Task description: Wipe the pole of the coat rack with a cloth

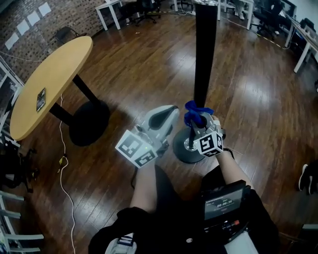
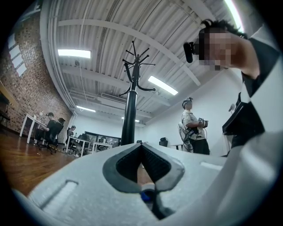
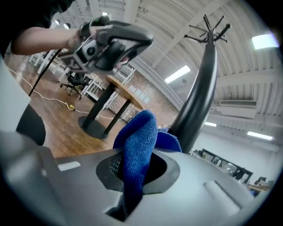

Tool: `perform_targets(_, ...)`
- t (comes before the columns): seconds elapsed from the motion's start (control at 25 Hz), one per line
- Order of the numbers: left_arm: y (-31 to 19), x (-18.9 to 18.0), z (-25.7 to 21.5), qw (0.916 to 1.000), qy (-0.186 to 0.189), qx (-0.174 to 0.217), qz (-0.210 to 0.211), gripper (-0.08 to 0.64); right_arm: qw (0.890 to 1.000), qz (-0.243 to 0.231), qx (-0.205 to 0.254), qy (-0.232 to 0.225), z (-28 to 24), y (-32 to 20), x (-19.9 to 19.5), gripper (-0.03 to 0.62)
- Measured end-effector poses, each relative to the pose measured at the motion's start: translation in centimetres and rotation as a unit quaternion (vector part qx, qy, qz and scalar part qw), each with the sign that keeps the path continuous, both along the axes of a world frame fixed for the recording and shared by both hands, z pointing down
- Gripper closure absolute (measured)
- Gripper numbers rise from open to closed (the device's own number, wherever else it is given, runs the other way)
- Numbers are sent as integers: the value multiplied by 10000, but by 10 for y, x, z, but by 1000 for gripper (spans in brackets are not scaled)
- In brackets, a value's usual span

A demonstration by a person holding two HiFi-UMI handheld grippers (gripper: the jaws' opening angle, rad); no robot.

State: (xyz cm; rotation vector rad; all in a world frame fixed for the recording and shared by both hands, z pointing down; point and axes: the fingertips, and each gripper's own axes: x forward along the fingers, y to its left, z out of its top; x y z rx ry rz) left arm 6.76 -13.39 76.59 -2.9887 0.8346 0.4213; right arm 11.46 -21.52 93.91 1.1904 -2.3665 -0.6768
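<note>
The coat rack's black pole [image 1: 204,54] rises from a round grey base [image 1: 185,149] on the wooden floor, right in front of me. A blue cloth [image 1: 196,114] is pinched in my right gripper [image 1: 198,123], bunched against the lower pole. In the right gripper view the blue cloth [image 3: 139,145] sticks up out of the right gripper [image 3: 138,167], with the pole [image 3: 201,88] just behind it. My left gripper [image 1: 165,117] hovers just left of the pole, touching nothing. The left gripper [image 2: 141,148] has its jaws together and empty, with the pole [image 2: 129,114] and its hooks beyond.
A round wooden table [image 1: 49,79] on a black foot [image 1: 89,123] stands at the left, with a white cable [image 1: 64,163] trailing on the floor. White desks and chairs [image 1: 112,10] line the back. A standing person [image 2: 193,128] and seated people [image 2: 51,130] are farther off.
</note>
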Motion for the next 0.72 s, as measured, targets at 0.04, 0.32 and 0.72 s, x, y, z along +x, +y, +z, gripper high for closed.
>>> perform_targets(0.04, 0, -1, 0, 10000, 6, -5, -14, 558, 9995, 35, 303, -93, -30, -1, 0, 574)
perform_targets(0.32, 8, -10, -16, 9998, 29, 163, -110, 558, 9633, 9, 2512, -949, -289, -2, 1, 574)
perform_targets(0.72, 15, -25, -25, 9993, 120, 261, -253, 558, 9232, 351, 2451, -2939, -362, -13, 72, 574)
